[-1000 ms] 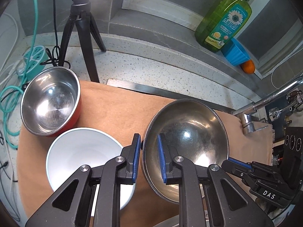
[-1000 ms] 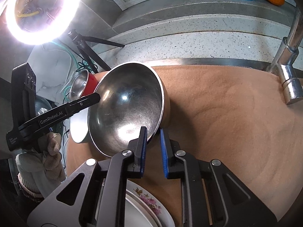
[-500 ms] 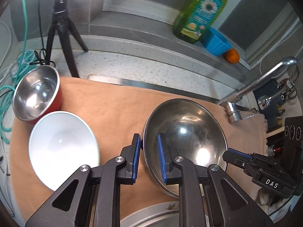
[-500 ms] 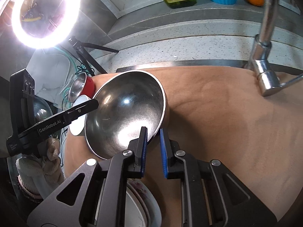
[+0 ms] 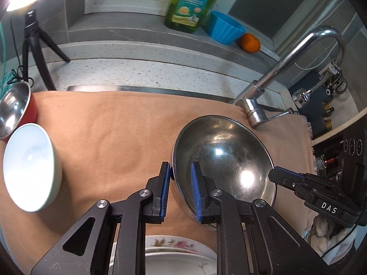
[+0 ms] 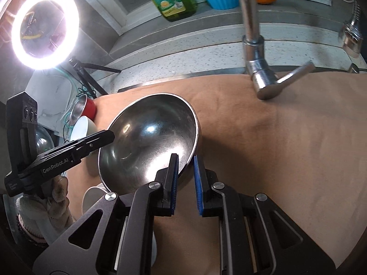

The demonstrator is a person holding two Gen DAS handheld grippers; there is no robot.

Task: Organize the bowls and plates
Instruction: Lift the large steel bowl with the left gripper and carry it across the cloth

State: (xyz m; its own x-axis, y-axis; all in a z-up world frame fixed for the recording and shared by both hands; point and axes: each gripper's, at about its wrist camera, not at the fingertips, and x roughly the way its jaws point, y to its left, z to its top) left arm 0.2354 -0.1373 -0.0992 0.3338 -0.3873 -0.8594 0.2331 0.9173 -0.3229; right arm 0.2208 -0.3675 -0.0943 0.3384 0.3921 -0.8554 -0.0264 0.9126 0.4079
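Scene: a tan cloth (image 5: 119,137) covered the sink area, with the faucet (image 5: 259,112) at its far edge and a speckled counter (image 5: 160,73) beyond.
Task object: a large steel bowl (image 5: 224,158) was held clear of the cloth, tilted, on the faucet side of the cloth.
Left gripper (image 5: 181,190): nearly closed, its blue pads pinching the bowl's near rim, one pad outside the wall and one inside.
Right gripper (image 6: 185,178): likewise nearly closed, clamped on the opposite stretch of the same rim, one pad inside the bowl and one outside.
Other dishes: a white bowl (image 5: 29,167) and a red-sided steel bowl (image 5: 13,110) sat touching at the cloth's left end; a floral plate (image 5: 174,249) lay at the near edge, under the left gripper.
Ledge items: a green soap bottle (image 5: 188,2), a blue cup (image 5: 226,28) and an orange (image 5: 250,42), none of them part of the task.
Step in hand (judged): a two-handed carry of the steel bowl, well apart from the two small bowls.
Next move (judged): choosing a resting spot, either the open cloth near the faucet or the plate stack; levelling the bowl; lowering it until its base bears weight; then opening both grippers together so it does not tip.
Hazard (judged): a thin, slick rim could slip if one gripper released early.
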